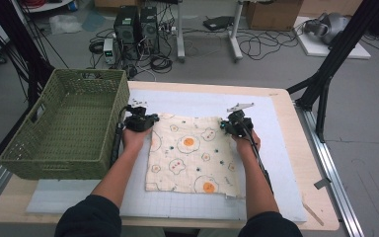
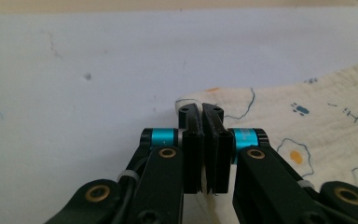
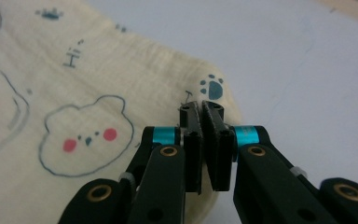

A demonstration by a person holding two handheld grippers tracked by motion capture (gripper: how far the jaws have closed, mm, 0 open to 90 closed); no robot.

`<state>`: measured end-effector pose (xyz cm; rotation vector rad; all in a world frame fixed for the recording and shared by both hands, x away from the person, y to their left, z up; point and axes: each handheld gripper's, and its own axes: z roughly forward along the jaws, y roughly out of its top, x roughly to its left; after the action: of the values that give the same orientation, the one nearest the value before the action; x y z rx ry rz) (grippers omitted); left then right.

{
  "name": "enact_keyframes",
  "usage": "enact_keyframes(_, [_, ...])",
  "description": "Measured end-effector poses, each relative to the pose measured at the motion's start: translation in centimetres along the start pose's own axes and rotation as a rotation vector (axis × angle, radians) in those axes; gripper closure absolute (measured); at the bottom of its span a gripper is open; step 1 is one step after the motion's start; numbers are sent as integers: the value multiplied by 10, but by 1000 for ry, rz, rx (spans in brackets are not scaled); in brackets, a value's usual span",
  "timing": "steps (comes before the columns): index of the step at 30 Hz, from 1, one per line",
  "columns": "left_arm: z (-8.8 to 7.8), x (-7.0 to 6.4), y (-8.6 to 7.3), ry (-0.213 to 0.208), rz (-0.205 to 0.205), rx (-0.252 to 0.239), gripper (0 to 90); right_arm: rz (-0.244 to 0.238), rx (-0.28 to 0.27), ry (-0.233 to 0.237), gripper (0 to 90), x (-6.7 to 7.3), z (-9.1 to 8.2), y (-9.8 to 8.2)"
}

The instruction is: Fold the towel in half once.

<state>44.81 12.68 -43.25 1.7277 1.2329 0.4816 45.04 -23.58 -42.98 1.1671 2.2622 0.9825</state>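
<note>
The cream printed muslin cloth (image 1: 190, 154) lay flat on the white mat (image 1: 276, 148); its far corners were pinched by the left gripper (image 2: 201, 108) and right gripper (image 3: 202, 107); bare mat was left beyond; a green woven basket (image 1: 66, 128) stood beside the left gripper.

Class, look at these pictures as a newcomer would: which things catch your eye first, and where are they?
A cream cloth printed with fried eggs and bears lies flat on the white mat at mid-table. The left tongs and right tongs are each shut on one of its far corners. A green woven basket stands at the table's left edge.
</note>
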Motion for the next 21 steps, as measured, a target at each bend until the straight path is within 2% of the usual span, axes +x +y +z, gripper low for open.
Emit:
enact_keyframes(4, [-7, -1, 7, -33, 1, -71, 862, 4, -59, -12, 869, -2, -10, 4])
enact_keyframes(8, [-11, 0, 7, -56, 11, -57, 862, -2, -75, 11, 868, -1, -14, 4])
enact_keyframes(10, [-16, 0, 7, -66, 1, -68, 861, -4, -88, 24, 868, 1, -17, 3])
enact_keyframes(15, [-28, -4, 3, -86, 14, -80, 861, -28, -102, 50, 867, 5, -27, 1])
enact_keyframes(21, [-39, -14, -3, -108, 55, -78, 862, -36, -123, 75, 867, 6, -42, -7])
